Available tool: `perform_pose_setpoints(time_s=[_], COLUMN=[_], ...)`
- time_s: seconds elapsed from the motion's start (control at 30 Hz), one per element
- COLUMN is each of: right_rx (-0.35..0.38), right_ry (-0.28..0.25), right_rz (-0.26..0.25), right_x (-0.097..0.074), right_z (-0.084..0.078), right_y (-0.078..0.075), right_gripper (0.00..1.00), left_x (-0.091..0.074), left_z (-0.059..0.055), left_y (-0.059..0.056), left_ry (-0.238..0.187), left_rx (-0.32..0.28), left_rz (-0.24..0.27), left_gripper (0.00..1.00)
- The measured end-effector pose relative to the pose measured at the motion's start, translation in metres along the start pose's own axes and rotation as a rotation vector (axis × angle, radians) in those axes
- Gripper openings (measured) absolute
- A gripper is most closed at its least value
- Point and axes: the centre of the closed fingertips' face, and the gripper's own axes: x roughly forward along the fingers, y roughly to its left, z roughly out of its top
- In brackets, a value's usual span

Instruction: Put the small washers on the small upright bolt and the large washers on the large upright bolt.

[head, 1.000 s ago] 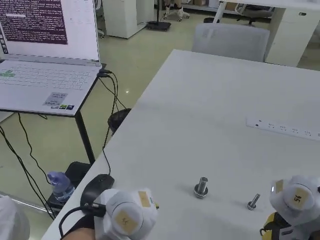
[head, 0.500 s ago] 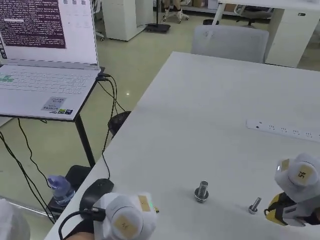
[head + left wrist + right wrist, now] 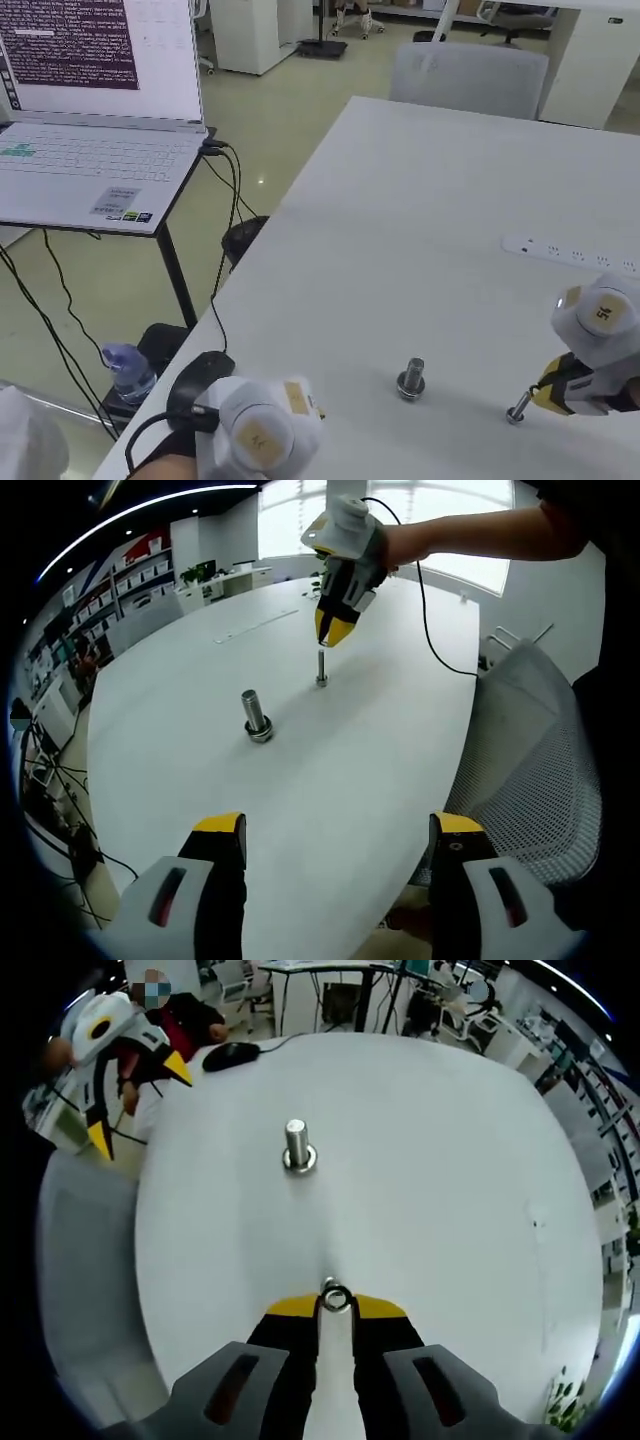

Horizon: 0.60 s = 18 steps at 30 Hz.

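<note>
The right gripper [image 3: 336, 1312] is seen with its yellow-tipped fingers [image 3: 295, 1308] drawn almost together, and a small silver ring-shaped washer [image 3: 335, 1297] is pinched between the tips. In the left gripper view those tips are poised directly above the top of the small silver upright bolt [image 3: 321, 668] and very close to it; whether contact is made cannot be told. In the head view the same bolt is found just beside the yellow tips, slightly below them. The large silver upright bolt [image 3: 298, 1148] is stood well ahead of the right fingers on the white workbench top [image 3: 430, 1160], apart from the small bolt, and a wider silver ring is seen around its foot.

The left gripper [image 3: 338, 828] is shown with its fingers [image 3: 218, 830] spread wide, and the bare benchtop is seen between them. Both bolts are placed ahead of these fingers: the large one nearer and a little to the left, the small one farther on, under the right gripper's tips. In the head view the left gripper is seen low at the near edge of the bench, with a black computer mouse [image 3: 195, 375] just beside it. A white power strip [image 3: 575, 255] is laid well beyond the right fingers.
</note>
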Motion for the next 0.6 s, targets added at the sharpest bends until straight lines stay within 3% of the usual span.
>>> perform_pose_setpoints(time_s=[0.6], right_rx=[0.015], right_ry=[0.038], right_rz=[0.041], right_x=[0.014], right_z=[-0.005], right_y=[0.000], right_gripper=[0.13], left_x=[-0.001], left_z=[-0.002], left_y=[0.001], left_ry=[0.000], left_rx=[-0.011], left_rz=[0.002], left_gripper=[0.72])
